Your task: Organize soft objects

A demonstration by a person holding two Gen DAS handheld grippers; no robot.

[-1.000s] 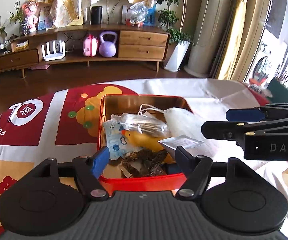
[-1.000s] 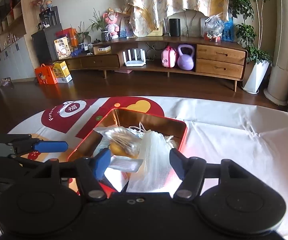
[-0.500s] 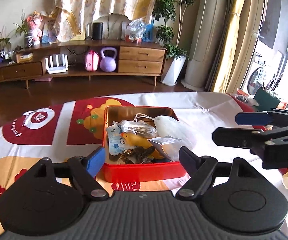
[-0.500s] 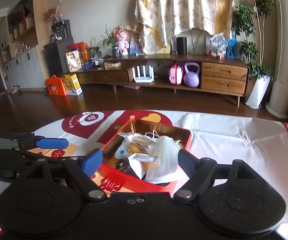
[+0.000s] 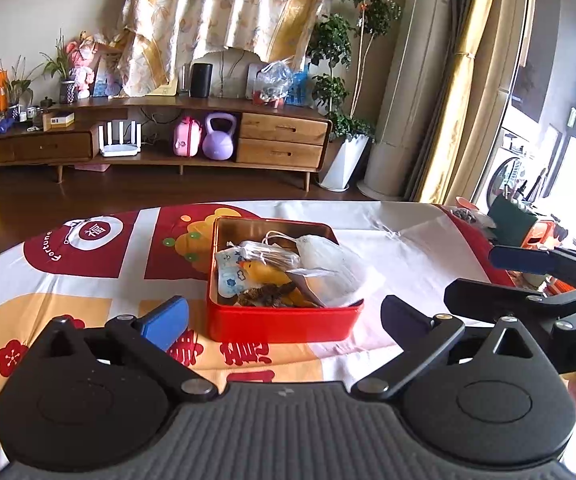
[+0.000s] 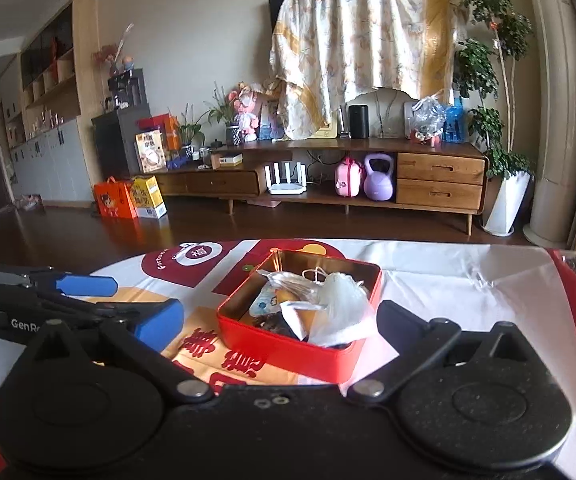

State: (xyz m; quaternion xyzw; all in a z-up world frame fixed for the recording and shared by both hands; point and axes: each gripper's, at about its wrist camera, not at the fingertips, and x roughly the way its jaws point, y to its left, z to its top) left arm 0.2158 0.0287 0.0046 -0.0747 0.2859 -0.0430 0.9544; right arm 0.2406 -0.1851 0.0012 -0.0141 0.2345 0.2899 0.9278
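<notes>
My left gripper and my right gripper are both opening now, and nothing is between their jaws. The red tin stands on the printed tablecloth, at about 12 o'clock from each gripper and a little apart from the fingertips. The soft things lie inside it in one heap: a white mesh bag at 3 o'clock of the tin, a yellow duck toy in the middle, a blue patterned pouch at 9 o'clock, and a dark furry piece at 6 o'clock.

I think the packing is nearly finished. The risk I see is the mesh bag: in the right wrist view it rises above the rim and hangs over the near wall. If I push the tin or put on a lid, the bag can slip out or be pinched. Also the two grippers are near to each other, so they can collide.
</notes>
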